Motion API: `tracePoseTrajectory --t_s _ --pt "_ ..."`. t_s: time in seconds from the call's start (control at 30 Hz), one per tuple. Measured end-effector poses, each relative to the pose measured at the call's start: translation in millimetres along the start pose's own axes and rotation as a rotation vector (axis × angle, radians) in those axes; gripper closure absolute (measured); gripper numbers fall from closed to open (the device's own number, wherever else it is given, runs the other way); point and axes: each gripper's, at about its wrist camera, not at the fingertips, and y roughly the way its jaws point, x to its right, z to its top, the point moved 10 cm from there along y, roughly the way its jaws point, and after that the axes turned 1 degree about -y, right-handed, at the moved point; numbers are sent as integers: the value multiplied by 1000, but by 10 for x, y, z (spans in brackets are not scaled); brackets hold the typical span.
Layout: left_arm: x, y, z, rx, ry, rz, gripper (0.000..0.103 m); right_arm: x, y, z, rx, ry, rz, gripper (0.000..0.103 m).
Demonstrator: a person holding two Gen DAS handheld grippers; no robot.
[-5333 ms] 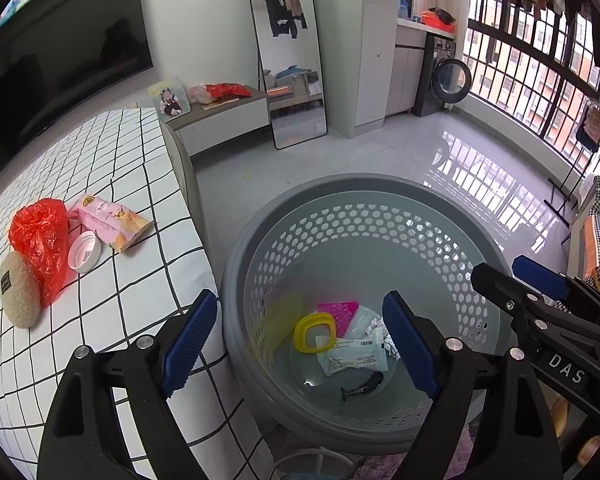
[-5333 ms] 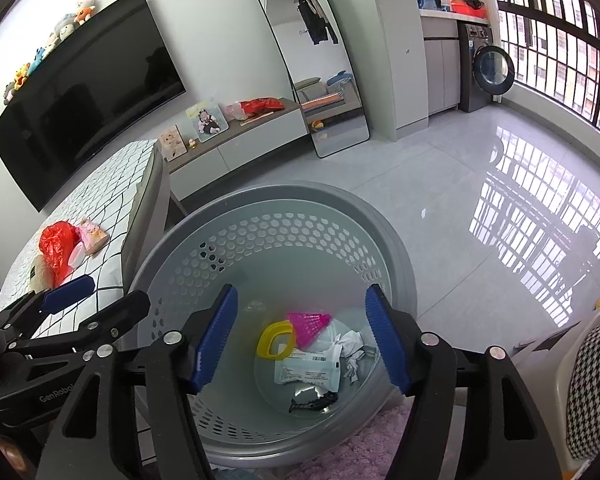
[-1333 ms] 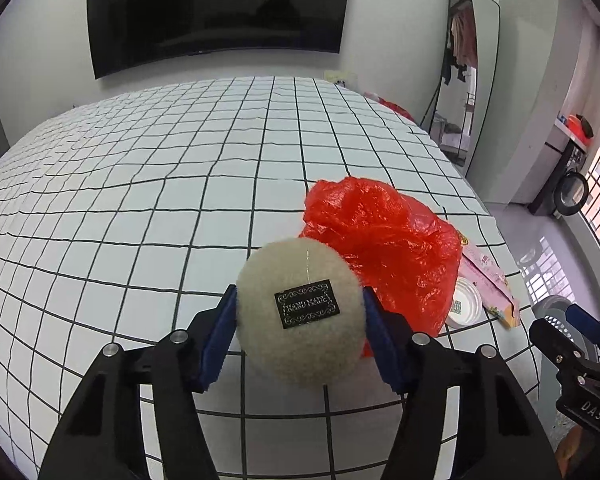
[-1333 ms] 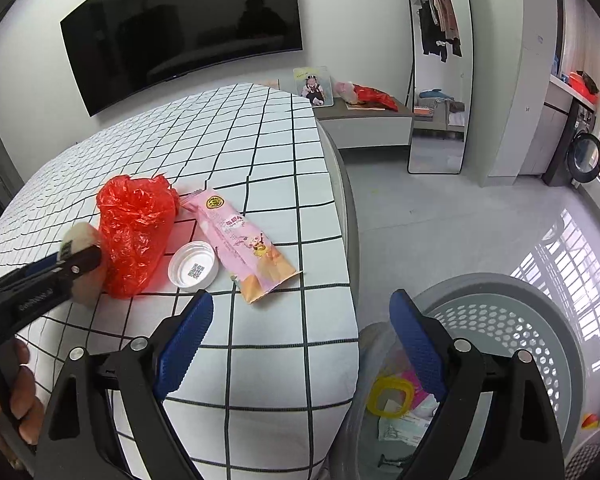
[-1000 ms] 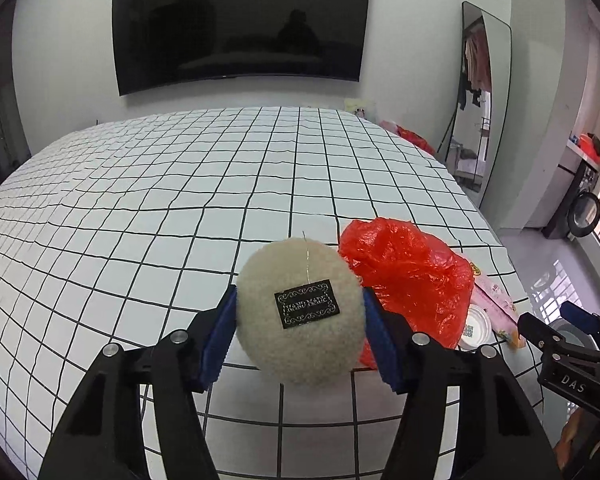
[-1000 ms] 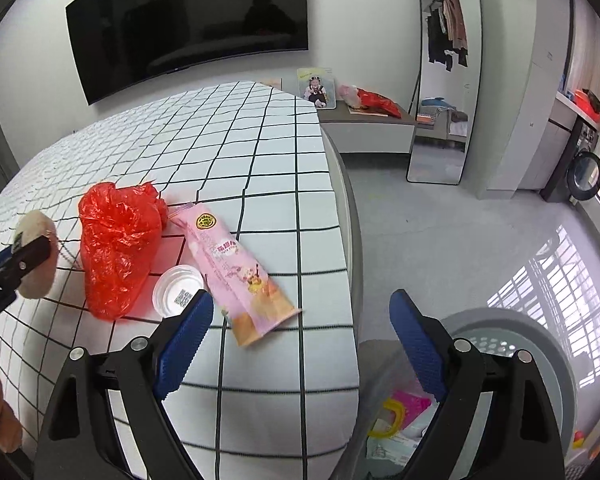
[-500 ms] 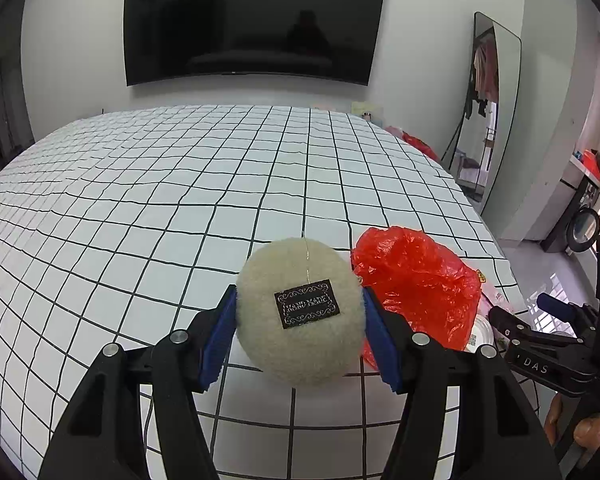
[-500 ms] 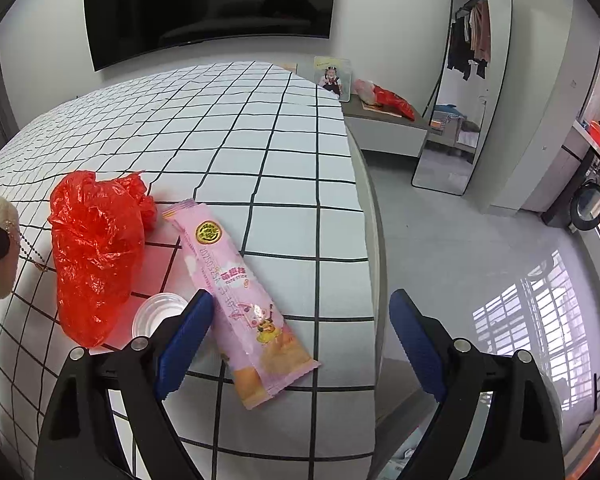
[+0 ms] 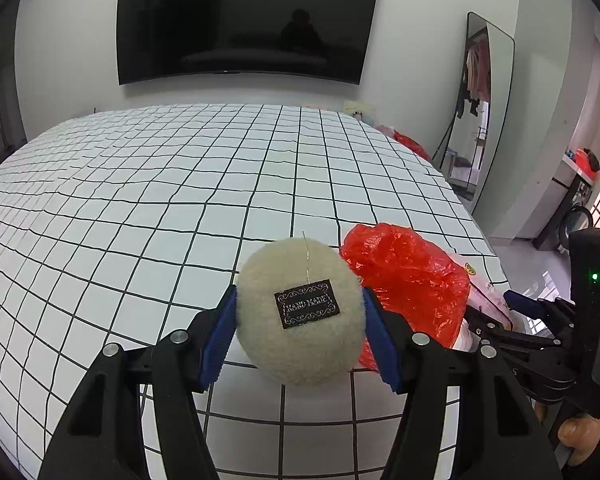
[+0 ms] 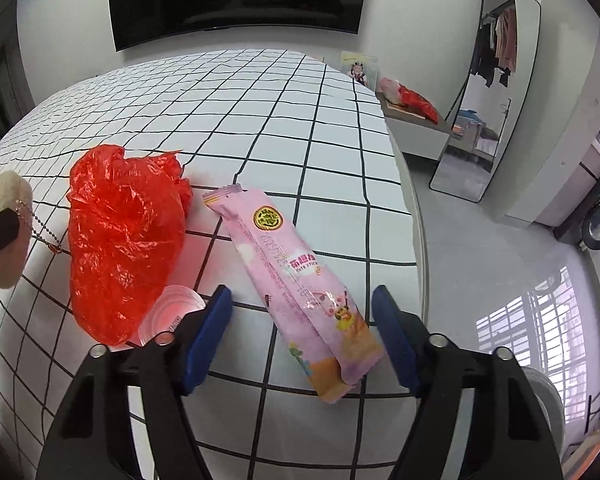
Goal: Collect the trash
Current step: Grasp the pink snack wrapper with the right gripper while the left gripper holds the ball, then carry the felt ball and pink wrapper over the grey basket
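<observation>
My left gripper point(image 9: 300, 316) is shut on a round cream fluffy pouch point(image 9: 300, 344) with a black label, held above the checked bed point(image 9: 180, 184). The pouch also shows at the left edge of the right wrist view point(image 10: 4, 232), with a bead chain hanging from it. A crumpled red plastic bag point(image 10: 124, 236) lies on the bed, just right of the pouch in the left wrist view point(image 9: 408, 276). A pink snack wrapper point(image 10: 296, 284) lies between the jaws of my open right gripper point(image 10: 302, 328). A clear round lid point(image 10: 172, 312) lies under the bag's edge.
The bed's right edge point(image 10: 416, 240) drops to a grey tiled floor. A low cabinet point(image 10: 416, 128) and standing mirror point(image 10: 496, 80) stand beyond it. A black TV point(image 9: 244, 20) hangs on the far wall. My right gripper shows at the right of the left wrist view point(image 9: 540, 332).
My left gripper has lifted the fluffy pouch off the bed and away from the red bag. My right gripper has moved in over the pink wrapper, which now sits between its open jaws.
</observation>
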Motion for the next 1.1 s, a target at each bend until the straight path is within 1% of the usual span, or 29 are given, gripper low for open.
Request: tracePoseTrajectory --t_s 0.03,0.07,0.27,0.43,0.53,0.77,0.93,1.1 --pt "-2 2 -1 0 0 -1 44 -4 6 14 -2 3 12 48" --pt "-5 5 0 1 1 -2 44 -6 5 12 -3 6 17 52" --pt "6 -9 5 5 6 -5 44 29 -36 -40 16 27 9 62" --pt "19 -18 -10 5 11 -10 44 134 -188 -180 34 123 20 62" --pt "56 -34 -13 8 21 -16 44 196 -303 -272 47 162 8 63" --pt "135 -44 -36 6 48 -33 44 343 -532 -524 50 214 -30 63" --pt "251 -139 -79 12 81 -53 44 458 -720 -693 64 259 -41 63" --pt "372 -248 -167 5 97 -84 44 502 -850 -821 72 278 -53 63"
